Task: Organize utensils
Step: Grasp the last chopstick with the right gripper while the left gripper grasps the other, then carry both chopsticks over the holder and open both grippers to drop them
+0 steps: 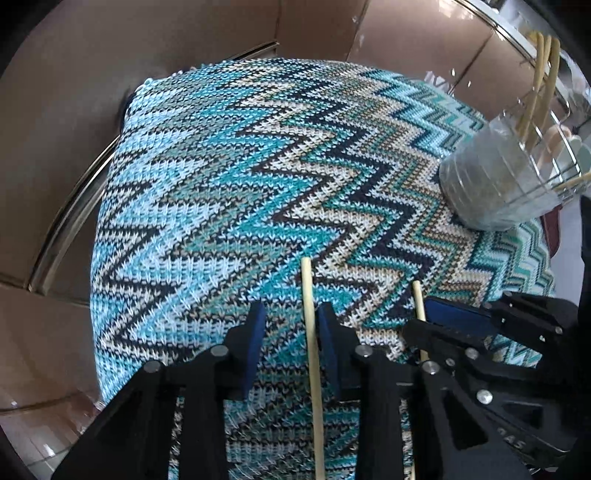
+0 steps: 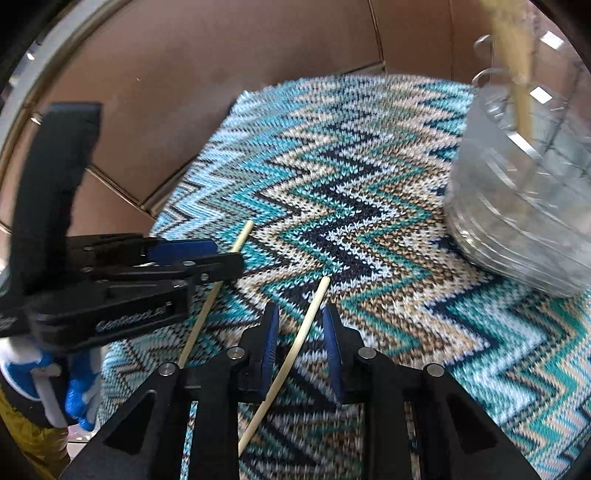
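- Left gripper [image 1: 291, 325] is spread, its blue pads standing either side of a pale wooden chopstick [image 1: 309, 332] without visibly pressing it; the stick lies flat on the knitted mat and runs between the fingers.
- Right gripper [image 2: 301, 332] is likewise released, its pads apart around a second chopstick [image 2: 308, 325], which also lies on the mat with a gap showing on each side.
- Both chopsticks lie near each other, roughly parallel, tips pointing away from the cameras; in the right wrist view the left gripper [image 2: 221, 264] sits over the first chopstick [image 2: 242, 236].
- From the left wrist view, the right gripper [image 1: 424, 317] is just beside, with the second chopstick [image 1: 418, 299] at its tip.
- Zigzag-patterned mat [image 1: 221, 184] in teal, white, tan and navy covers the surface.
- Clear ribbed holder [image 1: 495, 177] stands on the mat's far right, with several more chopsticks [image 1: 539, 81] upright in it.
- Brown panelled surface [image 1: 184, 33] lies beyond the mat.
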